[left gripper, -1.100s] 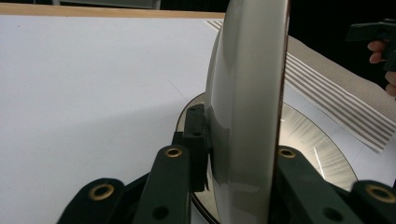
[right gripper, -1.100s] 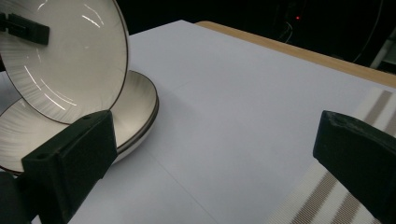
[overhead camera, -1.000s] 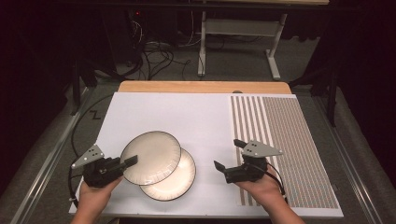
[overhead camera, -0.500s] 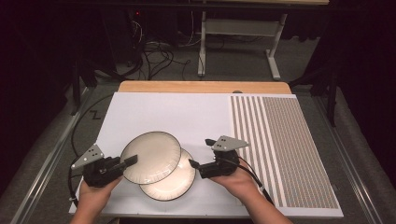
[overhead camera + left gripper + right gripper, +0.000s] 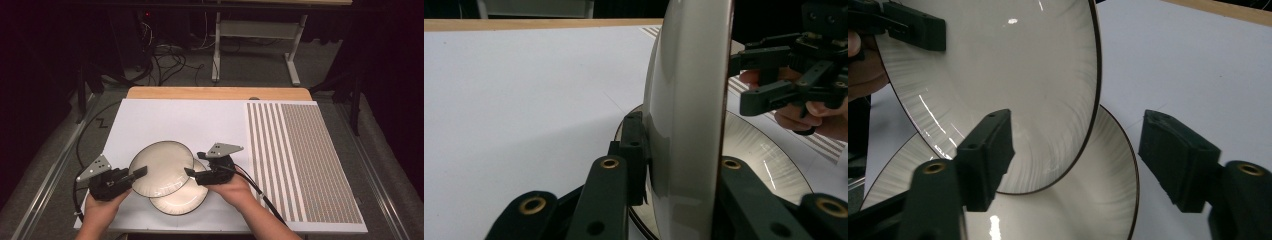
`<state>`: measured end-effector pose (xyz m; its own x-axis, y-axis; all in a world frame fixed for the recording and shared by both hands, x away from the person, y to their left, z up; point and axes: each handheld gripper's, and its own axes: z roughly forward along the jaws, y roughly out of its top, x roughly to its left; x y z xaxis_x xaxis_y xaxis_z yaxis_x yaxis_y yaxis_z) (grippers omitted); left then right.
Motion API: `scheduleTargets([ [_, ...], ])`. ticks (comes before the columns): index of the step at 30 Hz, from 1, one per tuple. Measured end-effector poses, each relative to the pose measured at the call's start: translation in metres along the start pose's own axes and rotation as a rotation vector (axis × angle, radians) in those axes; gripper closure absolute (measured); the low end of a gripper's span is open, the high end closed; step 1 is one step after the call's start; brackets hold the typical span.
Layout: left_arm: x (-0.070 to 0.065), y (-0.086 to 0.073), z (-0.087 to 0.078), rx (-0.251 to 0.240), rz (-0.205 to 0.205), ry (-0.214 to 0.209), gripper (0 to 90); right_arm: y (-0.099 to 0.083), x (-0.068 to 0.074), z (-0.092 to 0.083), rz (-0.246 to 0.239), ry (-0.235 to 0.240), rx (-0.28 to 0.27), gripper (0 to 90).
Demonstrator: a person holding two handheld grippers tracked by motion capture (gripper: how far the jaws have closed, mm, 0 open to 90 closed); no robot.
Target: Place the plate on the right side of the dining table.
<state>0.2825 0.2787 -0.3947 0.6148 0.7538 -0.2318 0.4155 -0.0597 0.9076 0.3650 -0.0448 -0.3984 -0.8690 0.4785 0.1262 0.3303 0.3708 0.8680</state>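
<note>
Plates sit low on the white sheet of your table, one overlapping the other. Your left hand-held gripper is clamped on the left rim of the upper plate, holding it lifted and tilted above the lower plate, which lies flat on the sheet. From the left gripper view the upper plate stands edge-on between the two jaws, pads pressed to either face. Your right hand-held gripper is at the upper plate's right rim; its jaws have just been closing and are partly apart, with the rim between them and not yet pinched. The striped mat lies to your right, well apart from both plates.
</note>
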Motion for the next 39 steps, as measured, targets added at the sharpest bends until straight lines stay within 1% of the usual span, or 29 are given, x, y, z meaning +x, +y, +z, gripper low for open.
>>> scheduleTargets([
  [2,0.0,0.0,0.0,0.0,0.002,0.0,77.3,0.003,0.0,0.004,0.021,0.019,0.007,44.3],
  [5,-0.001,0.0,0.0,0.0,0.003,0.001,77.3,0.005,0.002,0.009,0.018,0.016,0.016,52.1],
  [8,0.0,0.0,0.0,0.001,0.004,0.001,77.2,0.005,0.003,0.014,0.027,0.014,0.027,58.4],
  [9,0.0,0.0,0.0,0.0,0.006,-0.001,77.2,0.005,0.002,0.014,0.032,0.015,0.028,62.2],
  [13,-0.001,0.0,0.0,0.0,0.011,-0.002,77.3,0.004,0.0,0.017,0.065,0.019,0.035,71.1],
  [16,-0.001,0.0,0.0,0.0,0.006,-0.003,77.3,0.004,-0.002,0.017,0.066,0.02,0.042,77.1],
  [19,0.0,0.0,0.0,-0.002,-0.01,-0.008,77.3,0.005,-0.002,0.016,0.051,0.01,0.045,79.1],
  [21,0.0,0.0,0.0,-0.003,-0.016,-0.012,77.3,0.004,-0.002,0.016,0.058,0.012,0.047,80.3],
  [23,0.0,0.0,0.0,-0.003,-0.018,-0.014,77.5,0.004,-0.003,0.014,0.066,0.018,0.044,81.0],
  [26,-0.003,0.001,-0.001,0.004,-0.003,-0.012,77.6,0.004,-0.003,0.012,0.076,0.028,0.036,82.1],
  [27,-0.004,0.001,-0.001,0.003,-0.006,-0.015,77.6,0.005,-0.003,0.01,0.082,0.032,0.036,82.3],
  [30,-0.004,0.002,-0.001,-0.004,-0.019,-0.031,77.5,0.006,-0.002,0.005,0.07,0.03,0.033,83.3],
  [34,-0.009,0.012,-0.001,-0.014,-0.007,-0.038,77.1,0.012,0.0,-0.008,0.058,0.026,0.007,84.5],
  [39,-0.017,0.024,0.003,-0.018,-0.002,-0.042,76.7,0.018,-0.003,-0.024,0.067,0.023,-0.032,85.3],
])
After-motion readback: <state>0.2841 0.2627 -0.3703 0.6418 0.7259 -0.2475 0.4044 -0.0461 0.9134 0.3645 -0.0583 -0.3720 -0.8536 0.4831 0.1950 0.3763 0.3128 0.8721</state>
